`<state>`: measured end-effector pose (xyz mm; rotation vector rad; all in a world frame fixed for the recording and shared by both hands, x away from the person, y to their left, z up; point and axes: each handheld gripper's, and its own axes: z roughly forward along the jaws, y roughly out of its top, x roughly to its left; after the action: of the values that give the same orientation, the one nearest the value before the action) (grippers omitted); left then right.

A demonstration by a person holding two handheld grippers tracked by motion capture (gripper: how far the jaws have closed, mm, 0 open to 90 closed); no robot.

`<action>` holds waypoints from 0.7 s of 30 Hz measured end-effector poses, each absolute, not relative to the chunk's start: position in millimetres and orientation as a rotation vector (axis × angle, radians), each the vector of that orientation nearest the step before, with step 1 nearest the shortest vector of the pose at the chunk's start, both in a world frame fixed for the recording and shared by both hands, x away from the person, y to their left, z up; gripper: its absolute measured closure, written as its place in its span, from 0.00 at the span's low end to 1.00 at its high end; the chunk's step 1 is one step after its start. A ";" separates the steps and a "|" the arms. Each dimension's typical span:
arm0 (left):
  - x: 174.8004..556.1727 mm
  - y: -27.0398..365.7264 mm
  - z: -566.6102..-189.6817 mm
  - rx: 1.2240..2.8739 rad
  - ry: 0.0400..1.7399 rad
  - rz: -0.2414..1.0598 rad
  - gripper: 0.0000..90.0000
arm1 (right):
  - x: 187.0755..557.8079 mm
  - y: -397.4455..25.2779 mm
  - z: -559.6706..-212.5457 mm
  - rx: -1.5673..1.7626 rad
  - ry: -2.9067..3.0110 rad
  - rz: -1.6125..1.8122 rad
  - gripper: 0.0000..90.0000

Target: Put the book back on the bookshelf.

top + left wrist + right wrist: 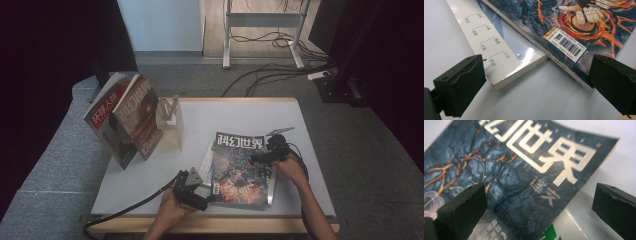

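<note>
A dark blue magazine with orange cracks on its cover lies flat on the right half of the white table. It rests on a white-edged book that sticks out at its left. My left gripper is open at their near left corner. In the left gripper view the barcode corner of the magazine and the corner of the white book lie between the jaws of the left gripper. My right gripper is open over the magazine's far right part. The right gripper straddles the title corner of the cover, touching nothing.
Two magazines stand leaning at the table's far left against a clear stand. Cables and desk legs are on the floor beyond. Under the cover's corner a white and green sheet shows.
</note>
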<state>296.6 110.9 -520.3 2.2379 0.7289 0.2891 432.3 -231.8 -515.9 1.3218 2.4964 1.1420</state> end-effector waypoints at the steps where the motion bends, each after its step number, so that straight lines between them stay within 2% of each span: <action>1: 297.4 112.2 -521.7 2.227 0.736 0.274 0.01 | 433.0 -231.2 -517.7 1.320 2.508 1.136 0.00; 11: 296.6 112.2 -523.1 2.227 0.736 0.283 0.01 | 442.2 -228.1 -520.4 1.372 2.533 1.169 0.00; 15: 297.7 112.5 -523.3 2.225 0.740 0.270 0.01 | 445.3 -228.0 -518.5 1.389 2.528 1.175 0.07; 21: 299.6 113.1 -523.7 2.227 0.747 0.251 0.00 | 445.6 -235.4 -509.6 1.401 2.466 1.198 0.27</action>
<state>299.6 113.1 -523.7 2.2267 0.7468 0.2510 445.6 -235.4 -509.6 1.4008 2.4656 1.1979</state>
